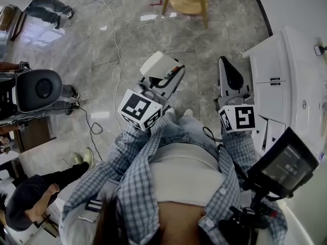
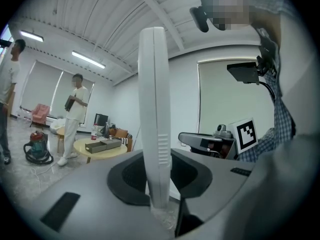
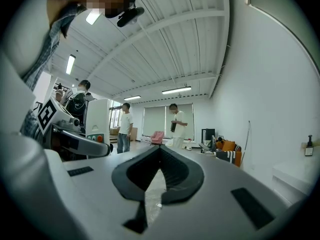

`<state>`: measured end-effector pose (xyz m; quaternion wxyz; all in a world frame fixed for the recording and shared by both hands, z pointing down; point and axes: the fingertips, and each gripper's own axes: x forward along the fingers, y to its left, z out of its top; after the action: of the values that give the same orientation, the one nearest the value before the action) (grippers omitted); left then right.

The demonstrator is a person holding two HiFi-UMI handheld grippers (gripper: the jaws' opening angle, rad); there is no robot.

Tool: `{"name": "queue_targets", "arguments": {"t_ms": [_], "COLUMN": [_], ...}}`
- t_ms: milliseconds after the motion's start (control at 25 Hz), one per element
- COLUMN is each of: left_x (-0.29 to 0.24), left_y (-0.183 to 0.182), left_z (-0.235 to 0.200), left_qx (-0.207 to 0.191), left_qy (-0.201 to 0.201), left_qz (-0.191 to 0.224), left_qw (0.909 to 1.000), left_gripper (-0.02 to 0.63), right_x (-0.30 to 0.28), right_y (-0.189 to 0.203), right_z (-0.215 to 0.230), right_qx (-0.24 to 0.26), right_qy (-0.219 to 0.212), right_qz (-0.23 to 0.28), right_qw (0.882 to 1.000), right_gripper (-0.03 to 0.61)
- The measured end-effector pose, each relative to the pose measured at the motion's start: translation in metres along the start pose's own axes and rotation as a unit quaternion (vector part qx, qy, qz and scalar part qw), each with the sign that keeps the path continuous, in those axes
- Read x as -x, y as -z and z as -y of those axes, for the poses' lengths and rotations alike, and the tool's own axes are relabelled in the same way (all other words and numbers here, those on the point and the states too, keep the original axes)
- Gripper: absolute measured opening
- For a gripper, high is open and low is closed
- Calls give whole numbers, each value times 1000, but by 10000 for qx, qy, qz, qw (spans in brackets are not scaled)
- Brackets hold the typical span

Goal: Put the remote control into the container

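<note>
Standing on edge btwn the pads of the left gripper (image 2: pixel 161 204), the remote control (image 2: pixel 152 109) is a white slab w/ its long axis running up-down in the left gripper view, i.e. across the line the jaws point along; the jaws are clamped on its lower end, so most of it sticks out free above. In the head view the same remote shows at that gripper's tip, over bare floor, in front of the person's knees. The likely container, a low grey open box (image 2: pixel 102 145) on a round table (image 2: pixel 80 148), lies ahead and to the left of the remote in the left gripper view, well apart from it, w/ open floor btwn. The right gripper (image 3: pixel 159 176) has its jaws closed together on nothing and hangs just beside the left one, so it's no nearer the box. Judgement: the coming move is a carry fwd-left to the table, then tipping the remote flat so its length fits along the box.
</note>
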<state>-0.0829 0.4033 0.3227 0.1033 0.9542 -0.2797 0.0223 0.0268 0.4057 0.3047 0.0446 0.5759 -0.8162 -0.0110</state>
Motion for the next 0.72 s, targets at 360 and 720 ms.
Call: {"name": "queue_targets", "arguments": {"t_ms": [360,720], "left_x": [14,6], "left_y": [-2,6], "left_z": [1,23], "left_qx": [12,374], "left_qy": [-408,-531], "left_qz": [11,182], "left_qw": [9992,9977], "left_gripper": [100,100], "right_x": [18,40], "right_y": [5,18], "right_z": [19,26], "right_qx": [-13,269], "right_qy": [71,-8], "right_qz": [-21,-220], "right_qw": [10000,9994], "right_gripper": [6,6]}}
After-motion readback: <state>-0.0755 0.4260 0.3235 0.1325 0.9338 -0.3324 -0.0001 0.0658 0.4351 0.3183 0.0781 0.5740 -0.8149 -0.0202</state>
